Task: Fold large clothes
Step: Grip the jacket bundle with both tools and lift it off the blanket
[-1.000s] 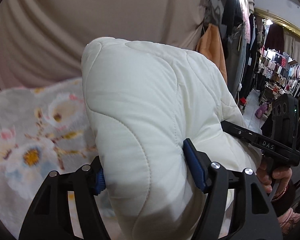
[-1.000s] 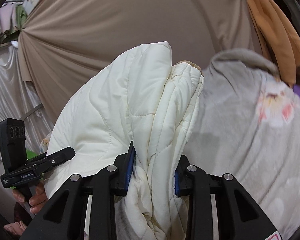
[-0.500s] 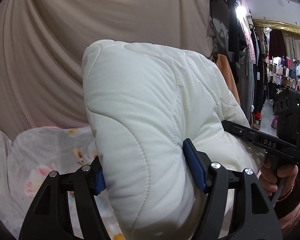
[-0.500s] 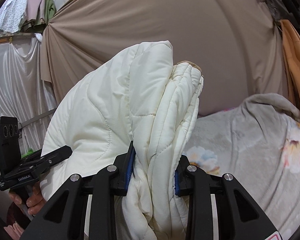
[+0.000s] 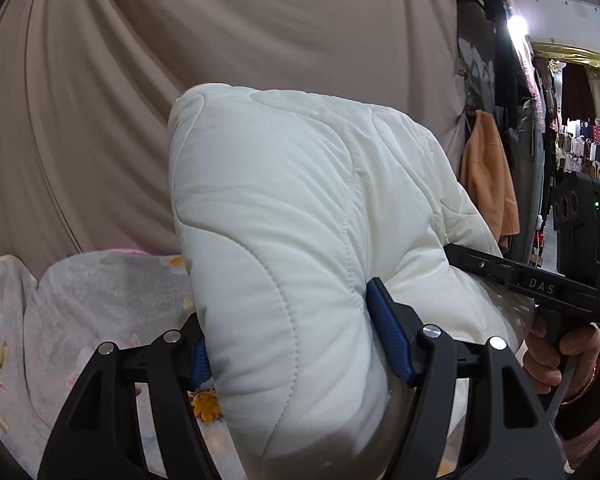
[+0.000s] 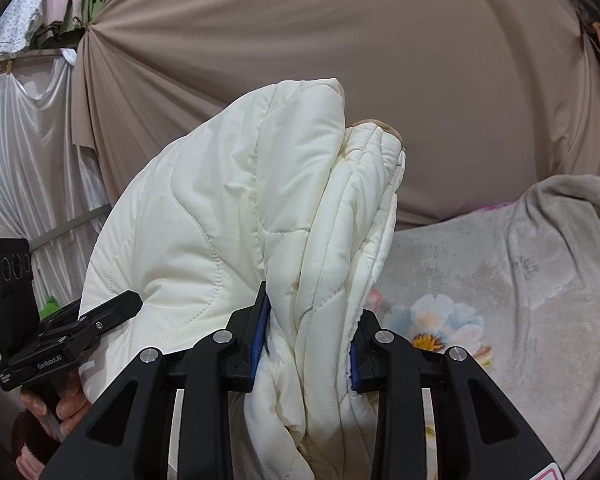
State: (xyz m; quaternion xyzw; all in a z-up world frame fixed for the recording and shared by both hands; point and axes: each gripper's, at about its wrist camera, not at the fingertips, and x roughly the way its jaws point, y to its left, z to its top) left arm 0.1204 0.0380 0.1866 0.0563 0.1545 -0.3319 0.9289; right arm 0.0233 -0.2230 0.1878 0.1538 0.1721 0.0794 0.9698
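Observation:
A thick cream quilted jacket fills the middle of the left wrist view, lifted off the bed. My left gripper is shut on a puffy fold of it, blue pads pressed into both sides. In the right wrist view the same jacket stands up in bunched layers, and my right gripper is shut on a narrower bundle of its edge. Each view shows the other gripper at its side, held by a hand. The jacket's lower part is hidden below the frames.
A grey floral blanket covers the bed beneath and beyond the jacket. A beige curtain hangs behind. An orange garment and clothing racks stand at the right; a silvery drape hangs at the left.
Both grippers have lifted and swung with the jacket still clamped; the floral blanket has dropped lower in both views and more curtain shows behind. The grips have not changed.

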